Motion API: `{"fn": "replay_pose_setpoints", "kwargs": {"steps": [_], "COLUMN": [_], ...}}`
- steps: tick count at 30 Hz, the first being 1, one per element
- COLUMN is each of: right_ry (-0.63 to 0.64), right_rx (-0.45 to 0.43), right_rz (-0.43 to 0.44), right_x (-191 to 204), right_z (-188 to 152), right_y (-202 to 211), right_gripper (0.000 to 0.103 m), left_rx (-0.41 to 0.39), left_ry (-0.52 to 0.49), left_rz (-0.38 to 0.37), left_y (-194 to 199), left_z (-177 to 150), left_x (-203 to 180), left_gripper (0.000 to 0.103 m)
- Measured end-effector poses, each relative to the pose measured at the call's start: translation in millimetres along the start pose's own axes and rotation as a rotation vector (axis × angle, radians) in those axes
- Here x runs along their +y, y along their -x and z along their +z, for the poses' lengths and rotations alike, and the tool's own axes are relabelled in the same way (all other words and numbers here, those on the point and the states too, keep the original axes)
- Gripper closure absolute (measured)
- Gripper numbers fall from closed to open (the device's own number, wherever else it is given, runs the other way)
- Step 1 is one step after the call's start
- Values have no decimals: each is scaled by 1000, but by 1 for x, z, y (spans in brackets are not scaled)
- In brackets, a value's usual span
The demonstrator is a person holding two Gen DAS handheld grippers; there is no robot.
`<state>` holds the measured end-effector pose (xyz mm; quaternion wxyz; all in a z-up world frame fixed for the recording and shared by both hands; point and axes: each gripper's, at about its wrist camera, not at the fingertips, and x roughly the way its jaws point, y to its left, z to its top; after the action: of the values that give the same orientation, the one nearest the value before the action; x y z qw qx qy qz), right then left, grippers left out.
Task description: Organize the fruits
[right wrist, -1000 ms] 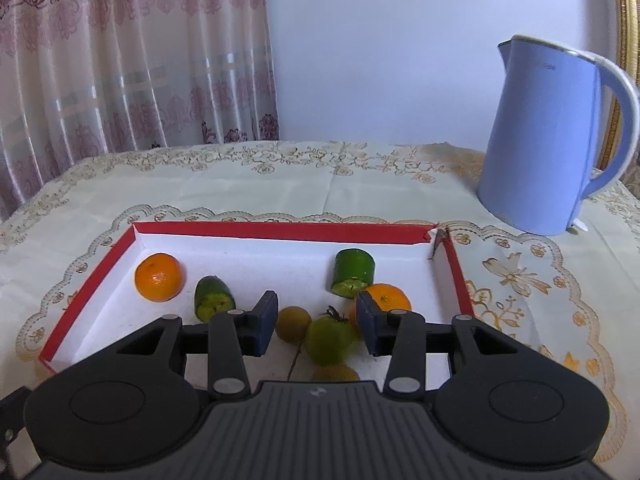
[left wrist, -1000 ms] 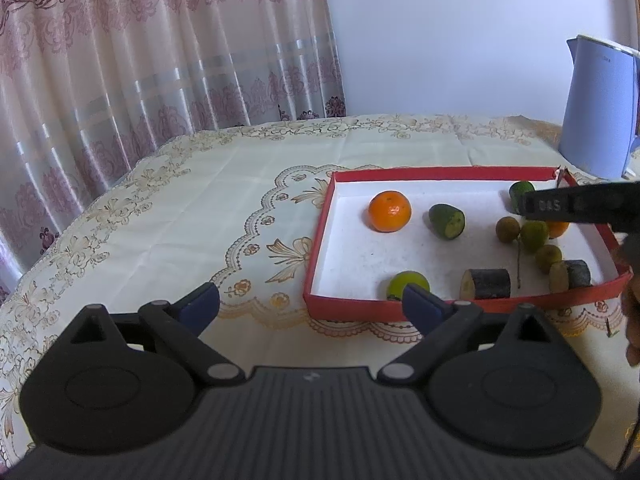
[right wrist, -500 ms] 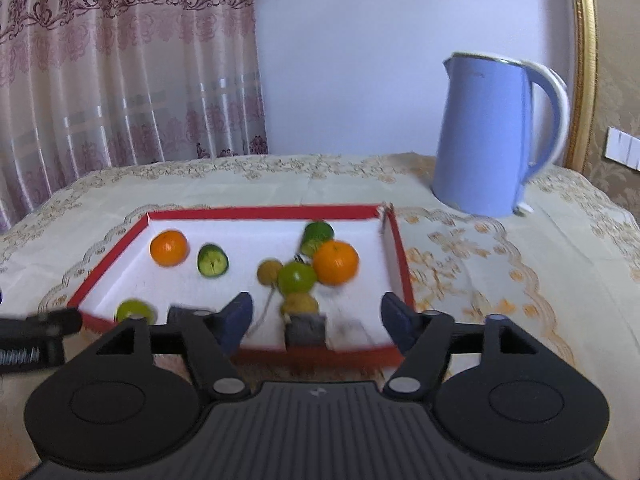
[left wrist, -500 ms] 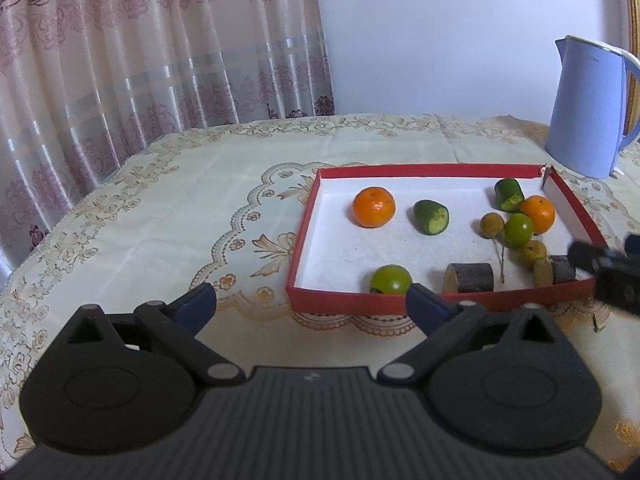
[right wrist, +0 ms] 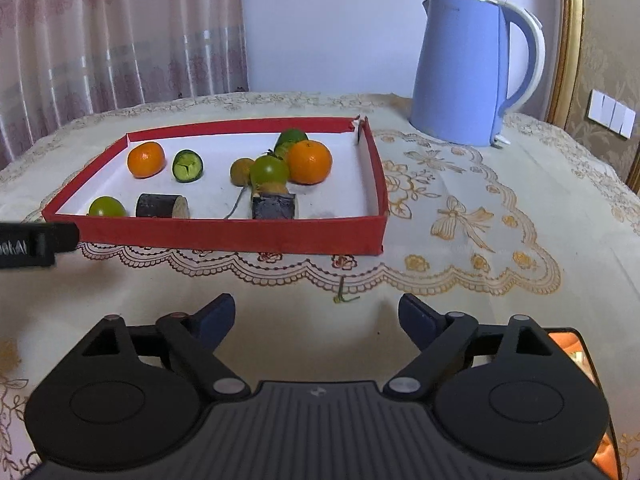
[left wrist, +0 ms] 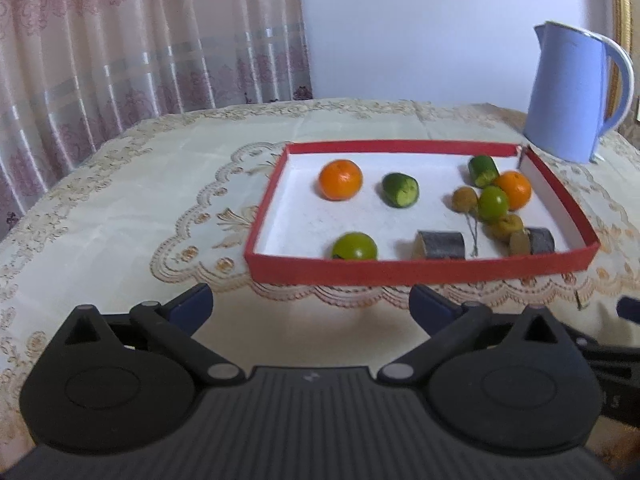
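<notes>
Left gripper [left wrist: 310,306], black with blue pads: jaws spread wide, nothing between them, low in the frame over bare cloth, short of the tray's near wall. Right gripper [right wrist: 316,318], same make: jaws likewise spread and empty, low centre of its frame, with a small green stem scrap [right wrist: 344,297] on the cloth just ahead.

Shallow red cardboard tray with white floor [left wrist: 420,272], mid-frame in both views, holding all the fruit:
- Round orange mandarins, 2: one [left wrist: 340,179] upper left of the tray, one [left wrist: 513,190] at its right, touching the cluster.
- Round green fruits, 2: one [left wrist: 354,246] by the near wall, one [left wrist: 493,203] in the right cluster.
- Green cucumber stubs with cut ends, 2: one [left wrist: 400,189] centre, one [left wrist: 483,170] at the far right corner.
- Small brownish-yellow fruits, 2 counted: [left wrist: 465,199] and [left wrist: 506,225]; stems trail from the cluster.
- Dark-skinned cylinder pieces with pale cut faces, 2: [left wrist: 441,245] and [left wrist: 536,241], along the near wall.

Surface: cream tablecloth with gold embroidered scallops [right wrist: 460,216]. Pale blue electric kettle [right wrist: 466,72] stands upper right, well apart from the tray. Pink patterned curtain [left wrist: 140,40] at left, a white wall behind, and a white wall switch plate [right wrist: 612,114] at far right.

Writing: white letters on the left gripper's black side at the right view's left edge, only partly legible.
</notes>
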<state>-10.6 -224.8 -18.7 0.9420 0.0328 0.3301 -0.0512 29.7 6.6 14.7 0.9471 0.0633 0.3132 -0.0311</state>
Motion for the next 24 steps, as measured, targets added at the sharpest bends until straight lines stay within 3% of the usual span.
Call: {"fn": "replay_pose_setpoints", "kwargs": {"steps": [3,13,24], "right_ry": [21,-4,-72], "right_rx": [8,-14,2], "right_rz": [-7,-96,-63], "right_x": [5,5,-4], "right_z": [0,-8,-9], "right_y": [-5,-12,-14], "right_gripper": [4,0,0], "left_rx": [19,45,-83], "left_ry": [-10,-24,-217], "left_rz": [-1,42,238], "left_y": [-6,-27,-18], "left_z": [-8,-25,-38], "left_x": [-4,-9,-51], "left_gripper": [0,0,0]}}
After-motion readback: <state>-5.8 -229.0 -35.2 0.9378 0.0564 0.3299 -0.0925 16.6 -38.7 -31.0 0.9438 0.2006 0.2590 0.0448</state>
